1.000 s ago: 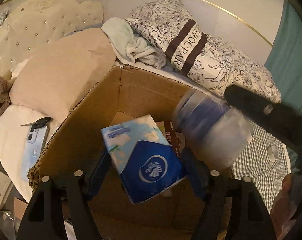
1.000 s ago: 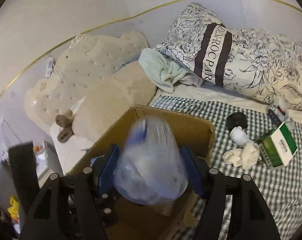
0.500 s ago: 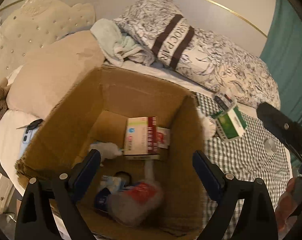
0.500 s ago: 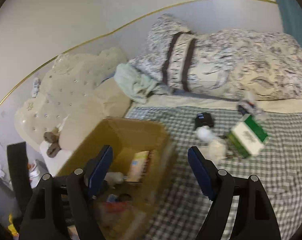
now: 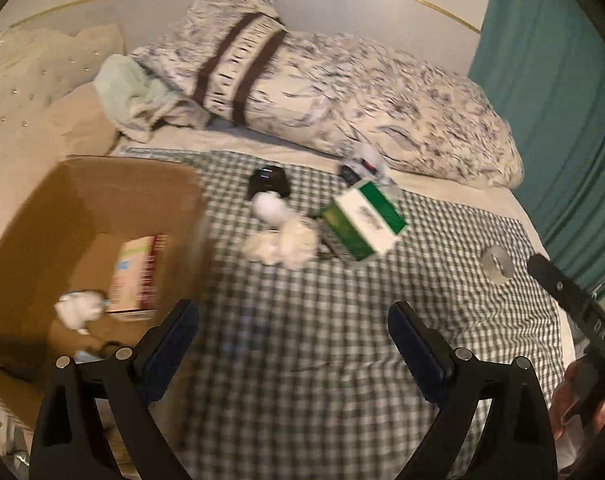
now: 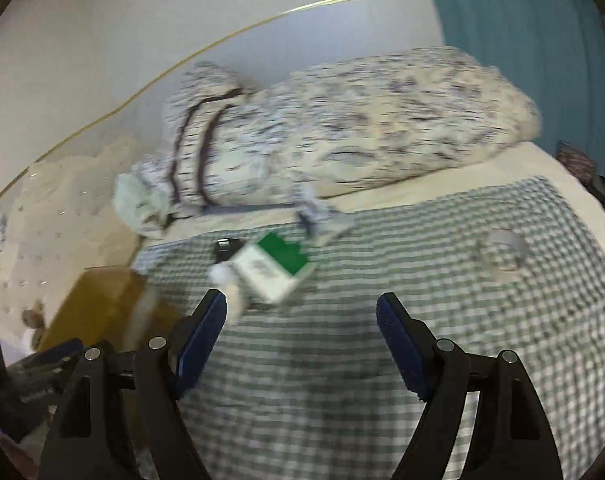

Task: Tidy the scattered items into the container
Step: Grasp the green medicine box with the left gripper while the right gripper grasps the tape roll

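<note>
- The bed (image 5: 442, 200) carried a checked cloth (image 5: 302, 320).
- On it sat a cardboard box (image 5: 102, 184), green carton (image 5: 362, 220), tissue wad (image 5: 282, 242), black jar (image 5: 269, 181).

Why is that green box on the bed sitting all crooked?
The green and white box sits tilted, one end propped on the pile beside it: crumpled white tissue, a white ball-like thing and a small black thing. They lie scattered on the checked blanket, not yet in the cardboard box.
</note>
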